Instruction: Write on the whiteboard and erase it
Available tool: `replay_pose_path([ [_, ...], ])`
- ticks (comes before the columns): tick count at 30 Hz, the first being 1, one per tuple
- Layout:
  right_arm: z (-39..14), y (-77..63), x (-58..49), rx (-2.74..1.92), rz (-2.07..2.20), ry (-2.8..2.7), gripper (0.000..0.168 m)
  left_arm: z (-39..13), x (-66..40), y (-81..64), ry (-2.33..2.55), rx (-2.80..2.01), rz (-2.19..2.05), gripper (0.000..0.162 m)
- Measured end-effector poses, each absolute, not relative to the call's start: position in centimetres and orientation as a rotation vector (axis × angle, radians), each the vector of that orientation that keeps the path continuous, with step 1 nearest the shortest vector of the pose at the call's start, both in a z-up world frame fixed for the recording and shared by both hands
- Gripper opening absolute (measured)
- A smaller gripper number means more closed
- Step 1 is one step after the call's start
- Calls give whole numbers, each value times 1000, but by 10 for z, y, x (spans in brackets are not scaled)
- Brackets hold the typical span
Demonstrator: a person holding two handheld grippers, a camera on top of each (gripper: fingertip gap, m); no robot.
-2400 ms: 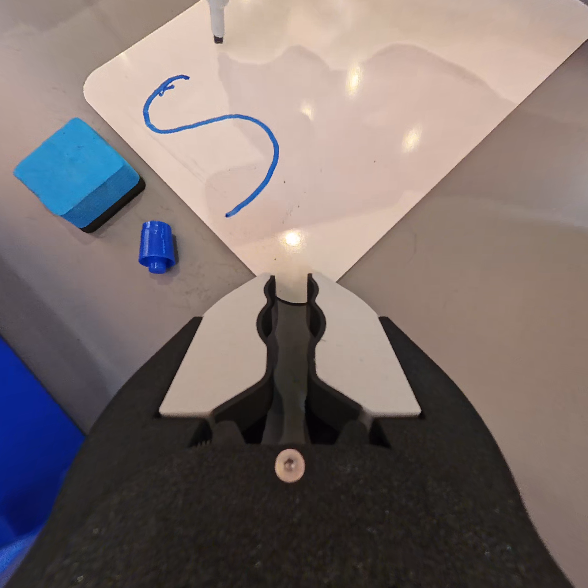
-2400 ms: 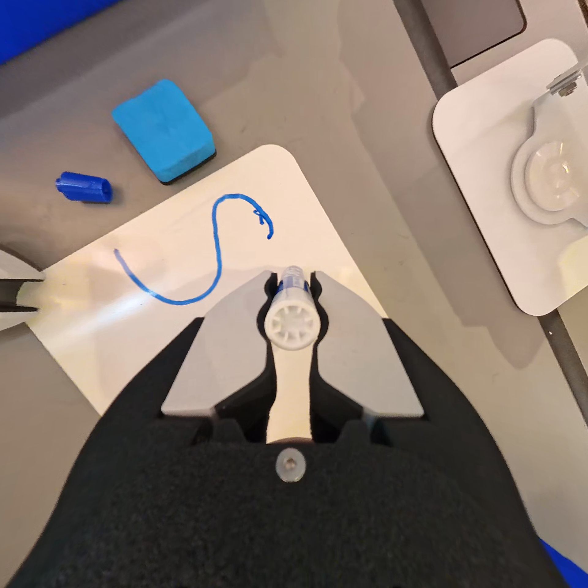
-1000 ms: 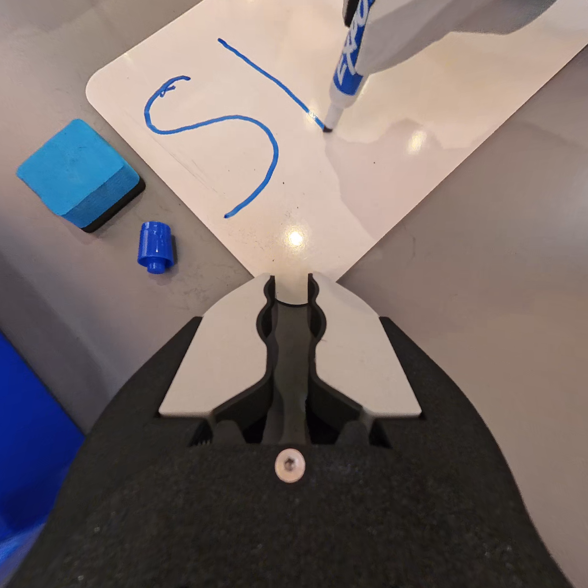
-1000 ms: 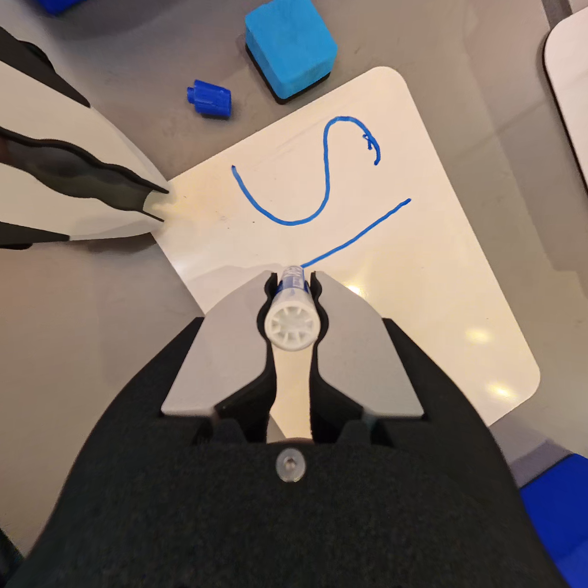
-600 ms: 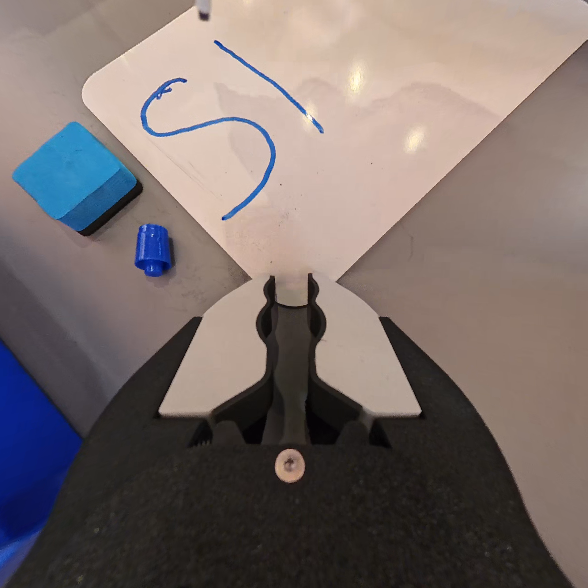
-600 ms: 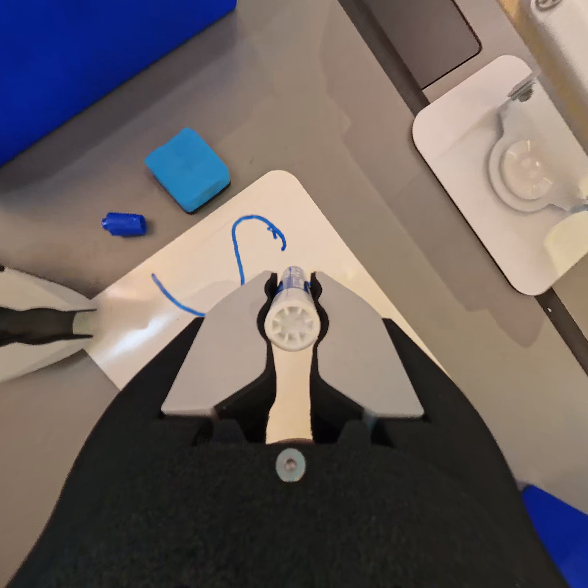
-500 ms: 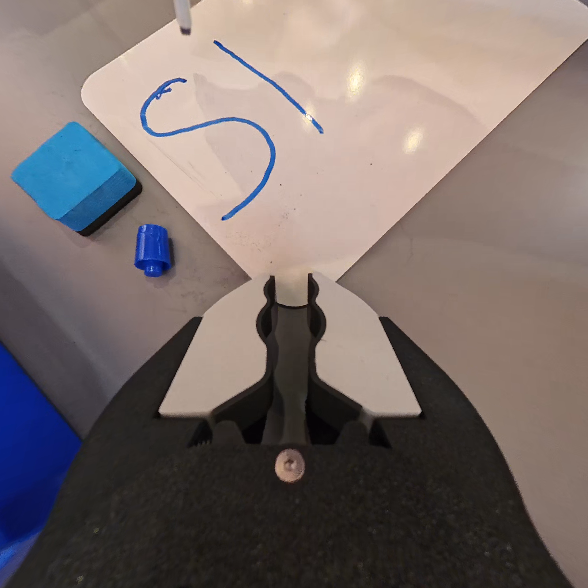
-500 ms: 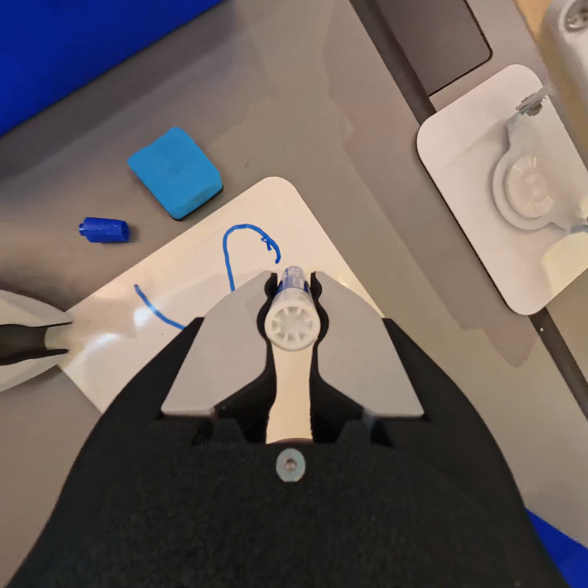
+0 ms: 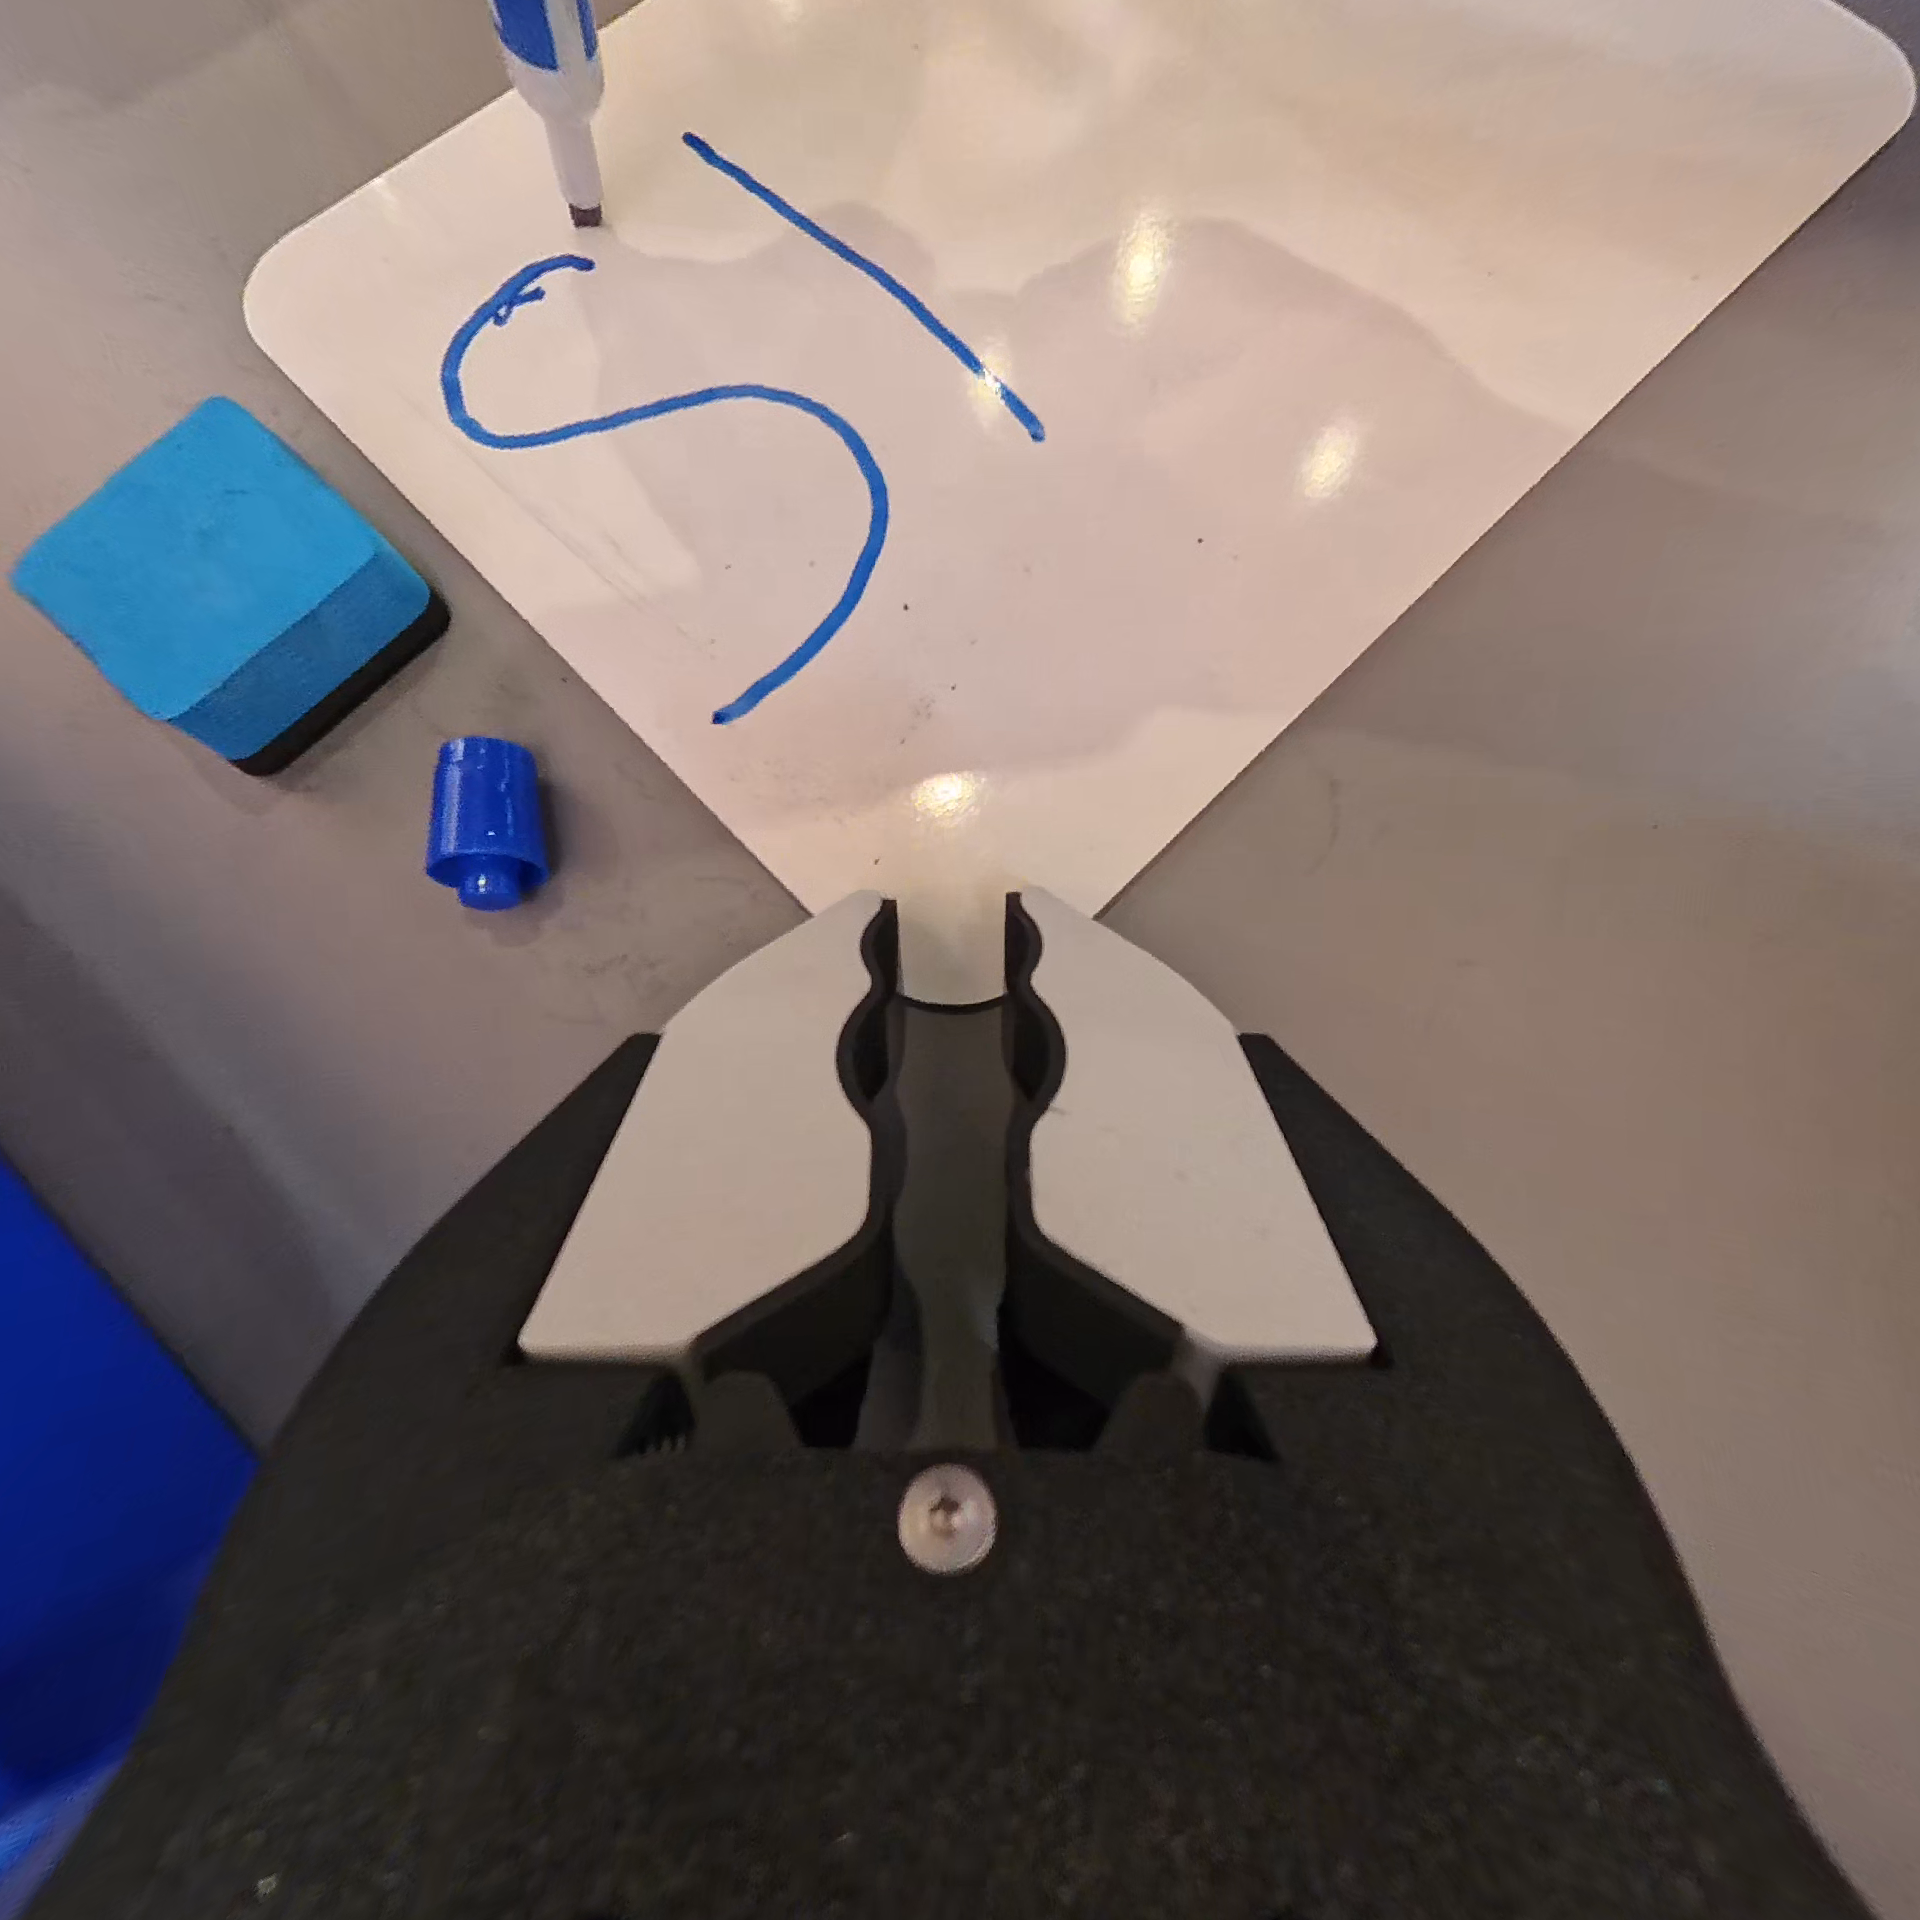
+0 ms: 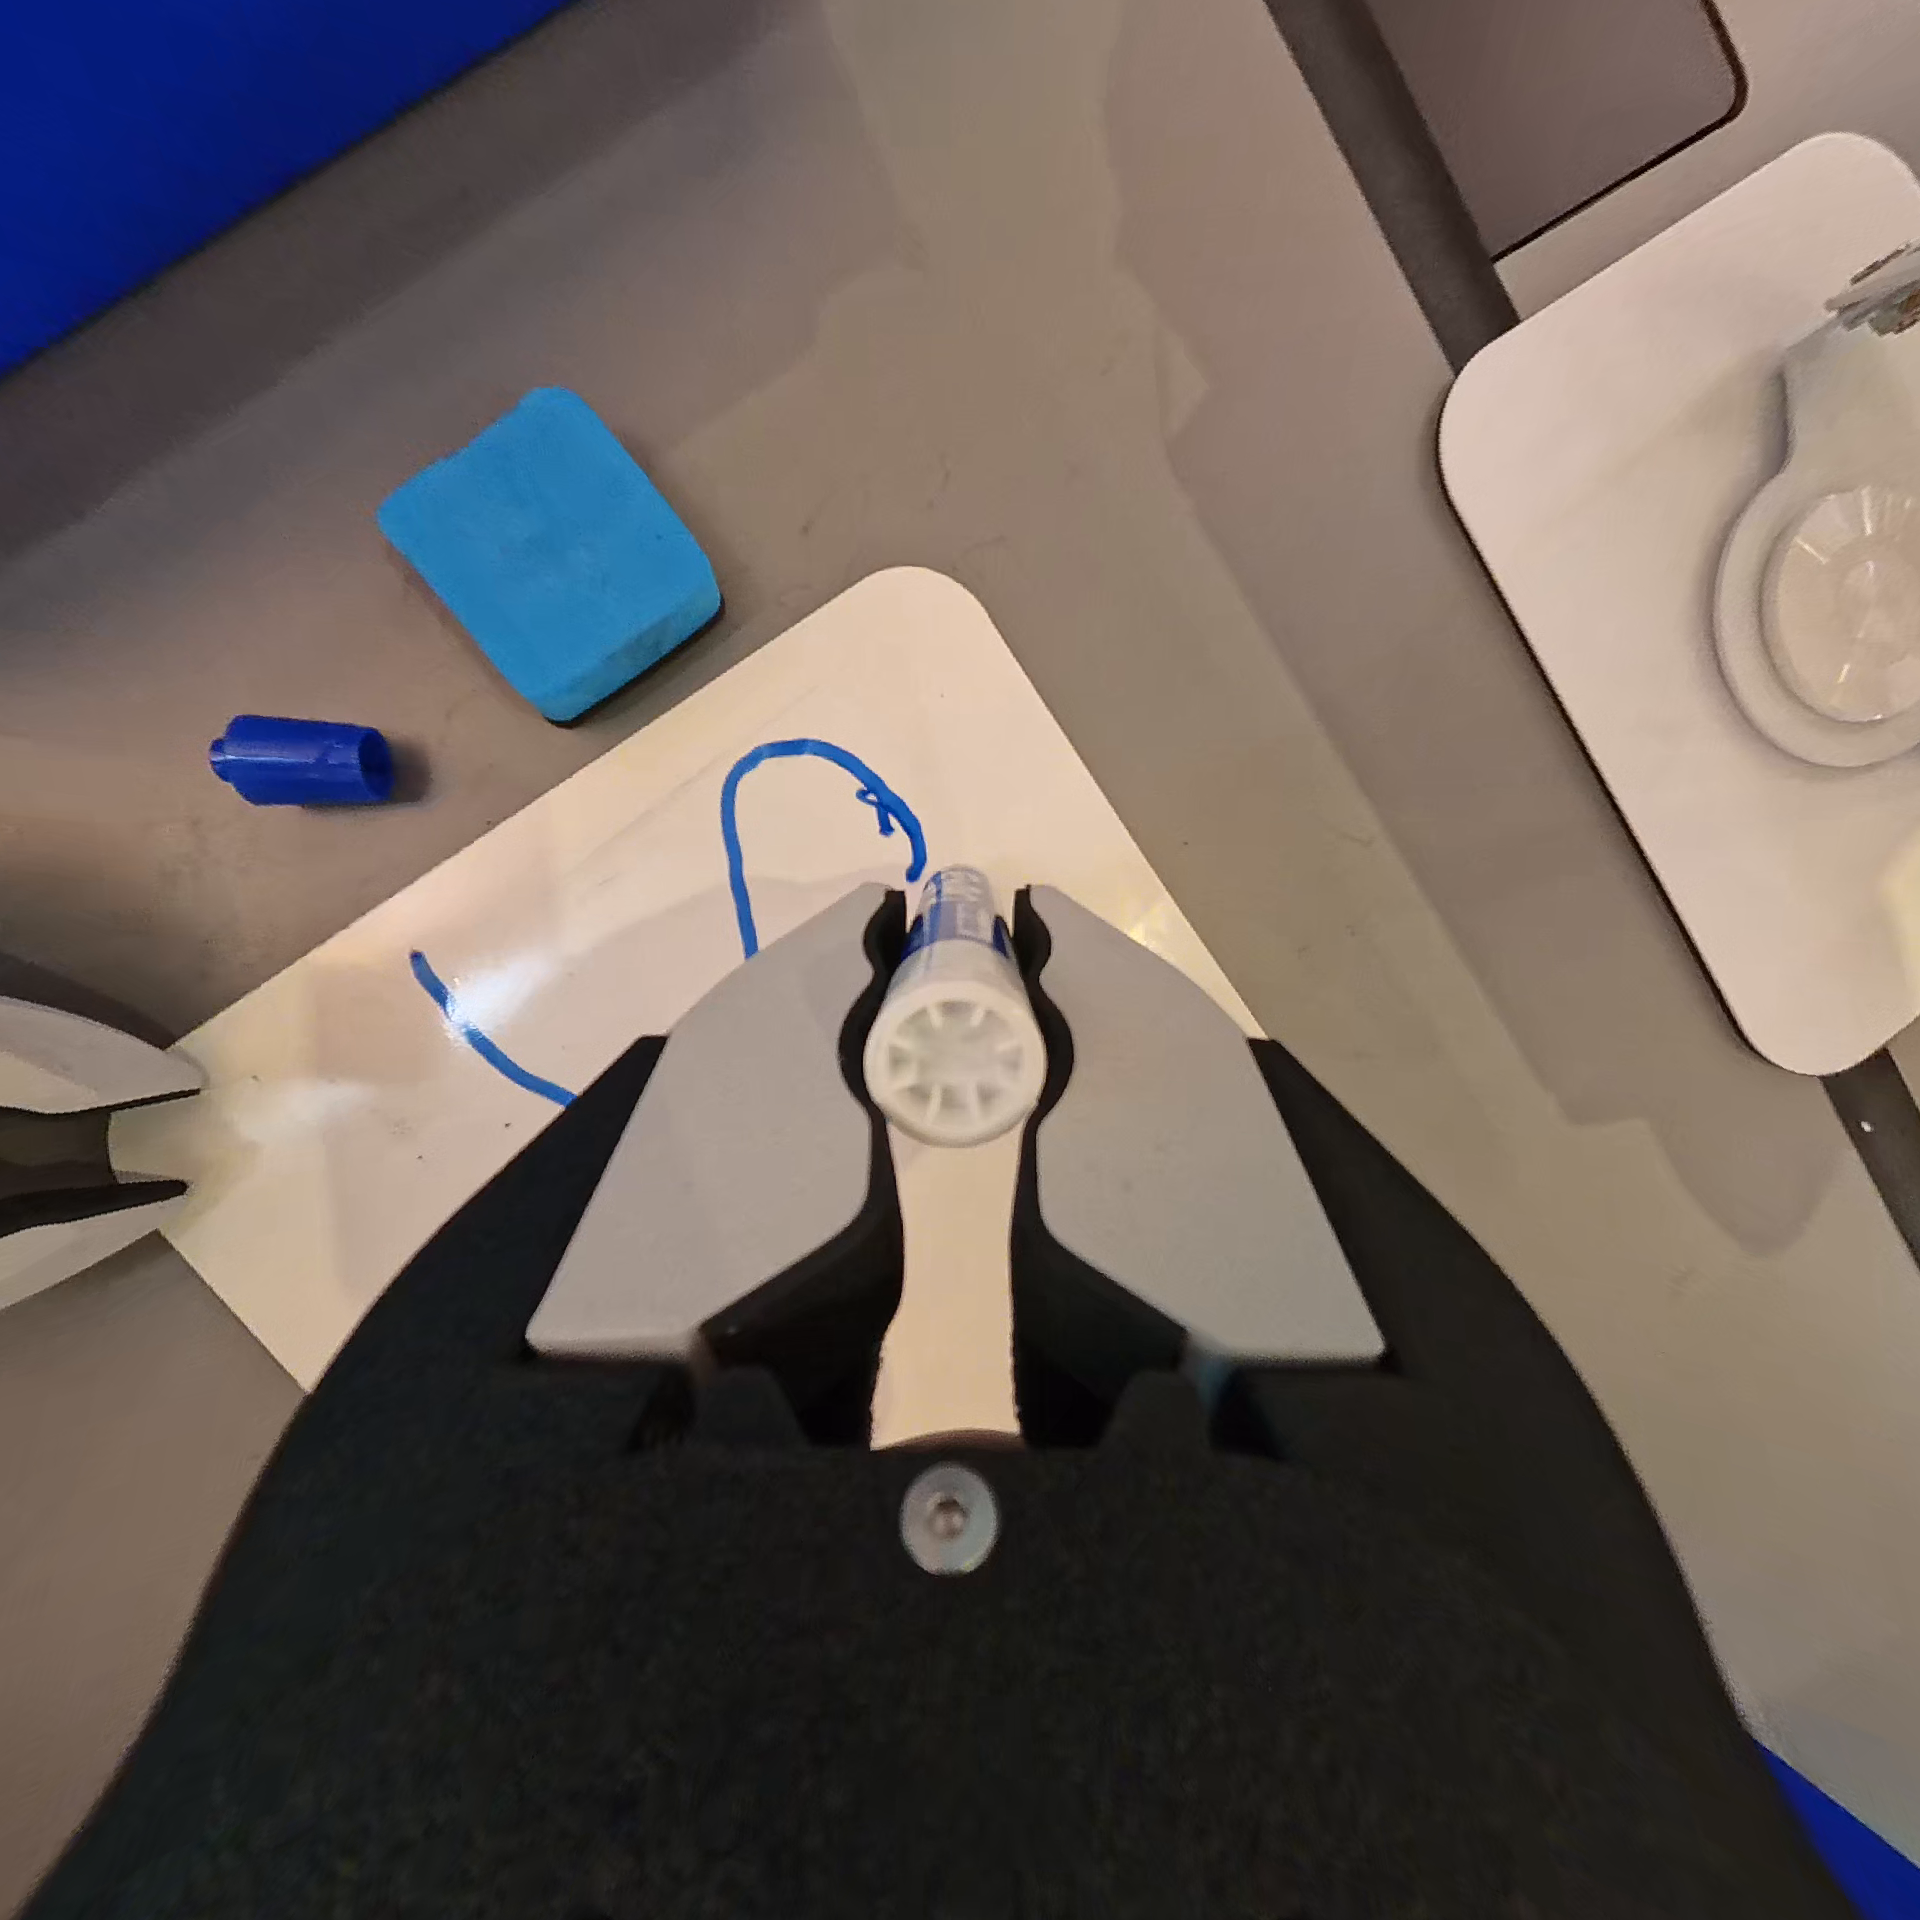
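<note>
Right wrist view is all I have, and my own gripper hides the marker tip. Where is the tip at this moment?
Observer: In the left wrist view, the marker tip stands just beyond the hooked end of the curved stroke, near the whiteboard corner closest to the eraser.
Operator: Does it touch the board?
Observer: It is at the surface or barely above it; I cannot tell contact.
Operator: Is any stroke hidden from me?
Observer: Yes, a straight blue line lies beside the curve, apart from it.
</note>
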State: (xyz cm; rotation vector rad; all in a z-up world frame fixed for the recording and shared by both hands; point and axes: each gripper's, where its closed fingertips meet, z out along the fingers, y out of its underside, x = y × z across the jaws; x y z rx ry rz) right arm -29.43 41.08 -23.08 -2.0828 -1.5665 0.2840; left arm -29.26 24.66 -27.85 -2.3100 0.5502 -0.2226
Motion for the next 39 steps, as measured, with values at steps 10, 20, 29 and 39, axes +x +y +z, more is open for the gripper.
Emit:
replay_pose_path([
  [10, -231, 425, -262, -2116, 211, -1547, 20, -279, -292, 246, 548, -2312, -217, 19],
  [20, -211, 425, -242, -2072, 279, -1489, 20, -279, -291, 246, 552, -2312, -215, 19],
  [29, -193, 398, -218, -2043, 331, -1496, 20, -279, -291, 246, 559, -2313, -204, 19],
  [39, -209, 397, -203, -2043, 334, -1495, 20, -279, -291, 246, 558, -2314, -198, 19],
])
